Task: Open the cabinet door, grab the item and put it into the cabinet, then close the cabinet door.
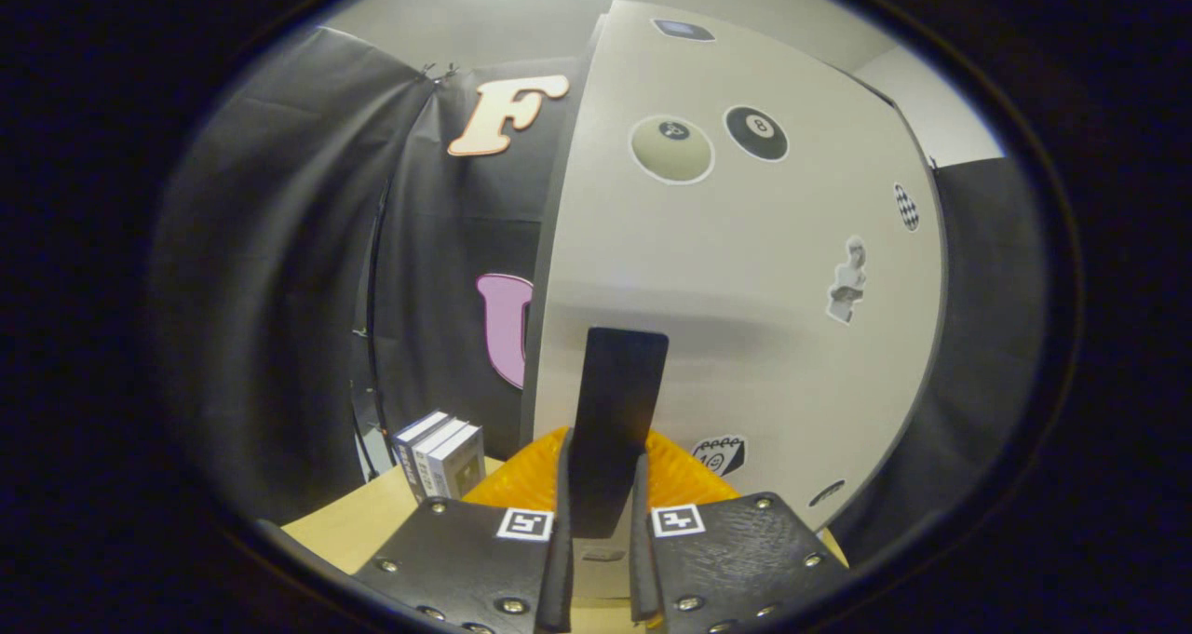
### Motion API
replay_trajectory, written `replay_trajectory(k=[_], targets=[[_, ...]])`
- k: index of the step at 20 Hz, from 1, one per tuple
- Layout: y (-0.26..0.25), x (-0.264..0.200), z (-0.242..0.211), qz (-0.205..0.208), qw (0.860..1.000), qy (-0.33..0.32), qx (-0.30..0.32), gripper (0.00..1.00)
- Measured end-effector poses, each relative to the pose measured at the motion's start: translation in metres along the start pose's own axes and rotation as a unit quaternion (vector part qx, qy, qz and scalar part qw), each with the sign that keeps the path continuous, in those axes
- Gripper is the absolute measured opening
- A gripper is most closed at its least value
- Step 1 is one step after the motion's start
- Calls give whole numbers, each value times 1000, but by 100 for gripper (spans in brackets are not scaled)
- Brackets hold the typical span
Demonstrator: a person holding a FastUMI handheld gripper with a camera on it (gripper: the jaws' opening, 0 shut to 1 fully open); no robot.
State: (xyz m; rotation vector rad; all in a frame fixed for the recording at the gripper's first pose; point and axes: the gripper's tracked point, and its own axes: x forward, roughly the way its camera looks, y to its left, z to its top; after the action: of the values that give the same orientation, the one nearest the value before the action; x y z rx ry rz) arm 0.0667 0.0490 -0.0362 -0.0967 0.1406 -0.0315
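Note:
My gripper (601, 532) is shut on a flat black bar (617, 411) that stands upright between the fingers and reaches forward past their tips. Right beyond it is the white cabinet (745, 271), its front panel covered with stickers; no gap or interior shows on it. I cannot tell whether the bar is fixed to that panel or is a loose item. A ribbed orange object (521, 480) lies low behind the bar, at the foot of the cabinet.
A small stack of boxed books (442, 457) stands upright on the light wooden table (349, 527), left of the fingers. Black cloth walls close in on the left and behind the cabinet, with a pale wall to its right.

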Motion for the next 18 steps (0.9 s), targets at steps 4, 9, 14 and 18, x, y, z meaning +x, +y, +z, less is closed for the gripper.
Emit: replay_trajectory(k=[4, 9, 14, 18], targets=[[-5, -18, -3, 12, 1000, 2, -1, 24], [-10, -39, -5, 16, 1000, 6, -2, 24], [-20, -66, -10, 18, 1000, 14, -1, 24], [-29, -87, -11, 14, 1000, 19, 5, 24]])
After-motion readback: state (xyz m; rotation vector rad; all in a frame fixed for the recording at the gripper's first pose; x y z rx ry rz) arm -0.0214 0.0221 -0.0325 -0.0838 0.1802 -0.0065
